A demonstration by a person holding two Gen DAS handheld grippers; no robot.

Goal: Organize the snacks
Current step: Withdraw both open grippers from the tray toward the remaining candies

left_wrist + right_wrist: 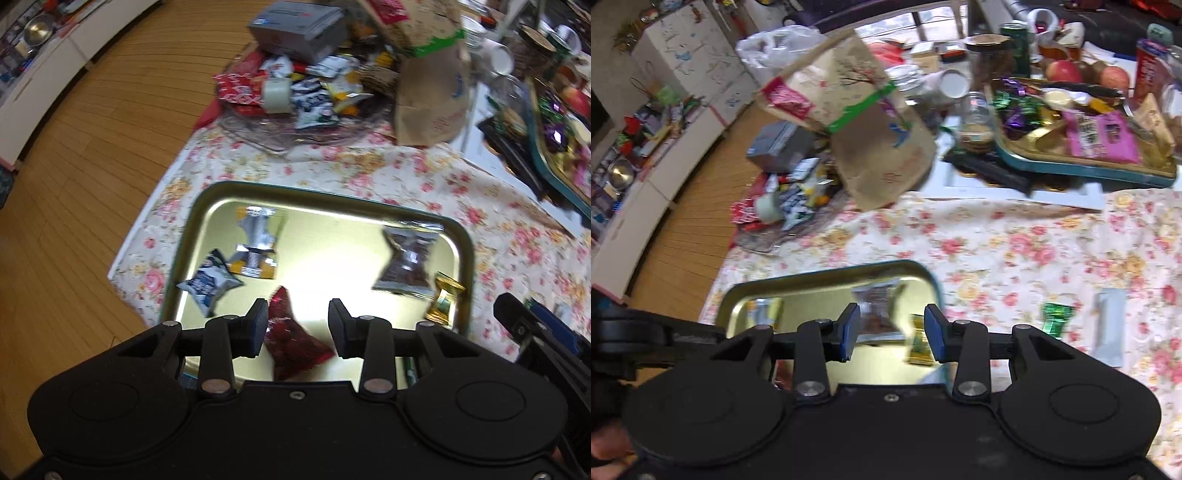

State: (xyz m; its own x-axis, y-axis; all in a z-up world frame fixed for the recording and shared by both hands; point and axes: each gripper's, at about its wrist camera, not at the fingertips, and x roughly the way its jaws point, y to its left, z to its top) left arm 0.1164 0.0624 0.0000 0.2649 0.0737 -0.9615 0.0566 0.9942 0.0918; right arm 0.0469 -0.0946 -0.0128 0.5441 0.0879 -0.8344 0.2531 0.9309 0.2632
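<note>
A gold tray [332,254] with a green rim sits on the flowered tablecloth. On it lie a silver-yellow packet [255,243], a blue-white packet [208,282], a brown packet [406,258], a gold candy [443,301] against the right rim, and a red packet [291,339]. My left gripper [298,325] hangs open over the red packet, which lies by the left pad with a gap at the right pad. My right gripper [891,334] is open above the tray's [812,295] right end. The gold candy [918,345] lies loose near its right pad, and the brown packet [877,310] lies beyond.
A heap of snacks [310,92] lies on a clear plate at the far left, beside a grey box [295,29] and a brown paper bag [871,129]. A second, filled tray [1071,168] stands behind. A green candy [1056,314] and a silver sachet [1110,325] lie on the cloth. Left is the table edge.
</note>
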